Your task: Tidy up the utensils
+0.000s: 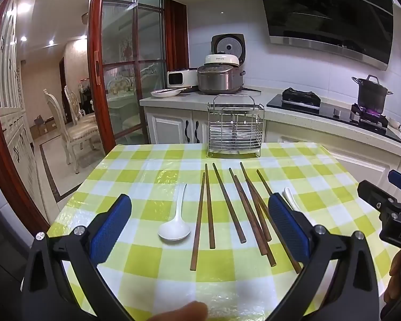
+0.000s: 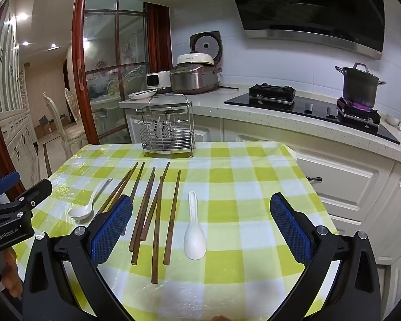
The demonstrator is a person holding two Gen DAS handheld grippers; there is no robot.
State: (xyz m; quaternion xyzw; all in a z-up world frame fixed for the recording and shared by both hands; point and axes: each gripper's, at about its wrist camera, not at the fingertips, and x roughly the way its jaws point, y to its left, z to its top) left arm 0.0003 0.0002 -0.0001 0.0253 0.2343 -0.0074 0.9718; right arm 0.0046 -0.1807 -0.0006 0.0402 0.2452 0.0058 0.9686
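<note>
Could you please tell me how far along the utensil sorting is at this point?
Nothing looks done: the wire rack holds no utensils. Nothing is in hand; the left gripper and right gripper are open, empty. Left: the chopsticks and two white spoons on the table.

Chopsticks [image 1: 228, 203]: dark wood, matt. Spoons [image 2: 194, 230]: white, glossy, ceramic-like. Rack [image 1: 235, 131]: shiny metal wire. Table [image 2: 240, 187] cover: glossy plastic sheet, wrinkled, checked. Hand-held gripper pads [image 1: 109, 227]: blue textured rubber; frames black matt plastic.
</note>
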